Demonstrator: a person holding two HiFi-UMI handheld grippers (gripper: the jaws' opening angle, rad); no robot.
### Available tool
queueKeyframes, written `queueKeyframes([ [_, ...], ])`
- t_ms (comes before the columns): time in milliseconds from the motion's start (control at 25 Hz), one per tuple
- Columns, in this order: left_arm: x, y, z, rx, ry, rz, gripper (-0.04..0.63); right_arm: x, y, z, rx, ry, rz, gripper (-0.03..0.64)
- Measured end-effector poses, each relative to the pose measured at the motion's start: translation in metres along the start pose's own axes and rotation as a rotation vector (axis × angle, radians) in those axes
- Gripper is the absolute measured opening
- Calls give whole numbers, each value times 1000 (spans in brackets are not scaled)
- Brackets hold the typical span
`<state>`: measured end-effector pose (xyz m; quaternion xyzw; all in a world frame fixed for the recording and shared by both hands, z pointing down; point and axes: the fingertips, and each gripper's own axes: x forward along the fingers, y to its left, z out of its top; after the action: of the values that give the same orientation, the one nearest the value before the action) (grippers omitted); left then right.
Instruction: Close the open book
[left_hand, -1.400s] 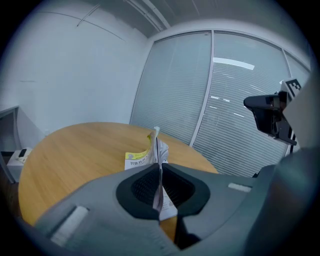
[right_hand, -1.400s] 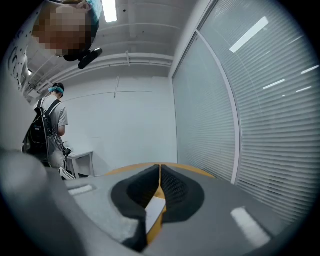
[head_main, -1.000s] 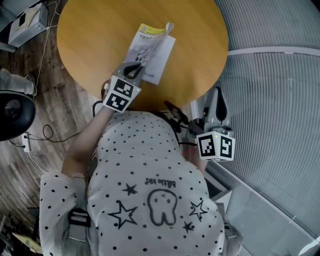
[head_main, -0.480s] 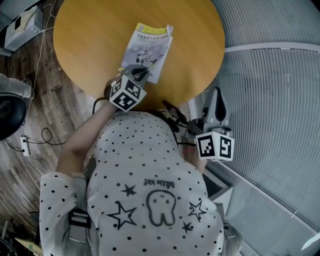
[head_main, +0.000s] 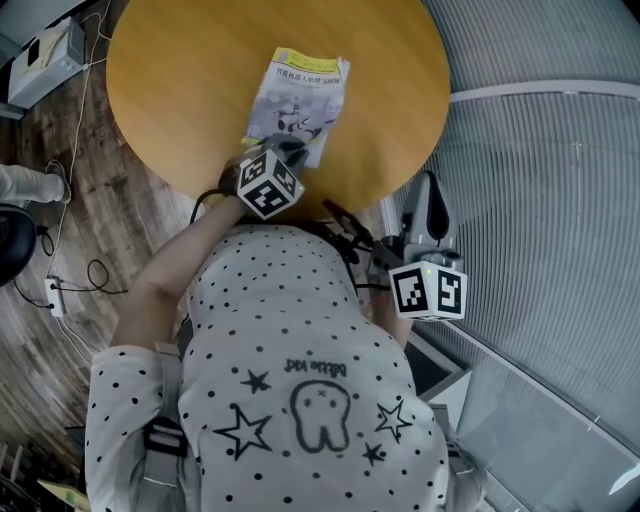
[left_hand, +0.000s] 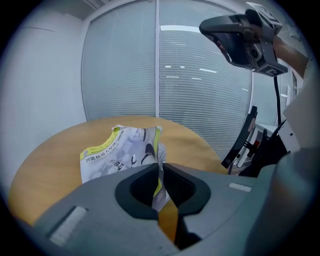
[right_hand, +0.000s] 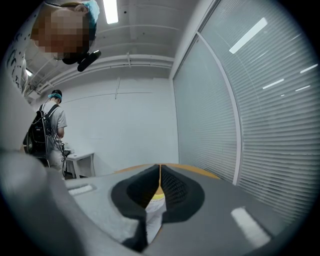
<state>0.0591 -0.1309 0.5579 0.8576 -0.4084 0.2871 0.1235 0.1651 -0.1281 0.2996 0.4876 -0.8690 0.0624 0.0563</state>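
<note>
Round wooden table (head_main: 180, 90), plank floor (head_main: 60, 200) to its left, slatted blinds (head_main: 560, 180) to its right. One book (head_main: 300, 95), cover up, mid-table, one end toward the near edge. Left gripper (left_hand: 161, 167): jaws nearly together, just eased slightly wider, pinching the book's curled edge. Right gripper (right_hand: 159, 170): off the table's near edge, jaws together, empty. Two grippers.

We see a round wooden counter (head_main: 180, 90) on plank floor (head_main: 110, 200), slatted blinds (left_hand: 120, 65), white walls (right_hand: 135, 130) and a ceiling striplight (right_hand: 110, 12).
</note>
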Motion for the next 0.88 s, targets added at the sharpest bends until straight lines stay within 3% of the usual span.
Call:
queueKeyframes([
  [880,29,-7,-23,20,89,-24,54,1,-11,-9,22,7,-16,11],
])
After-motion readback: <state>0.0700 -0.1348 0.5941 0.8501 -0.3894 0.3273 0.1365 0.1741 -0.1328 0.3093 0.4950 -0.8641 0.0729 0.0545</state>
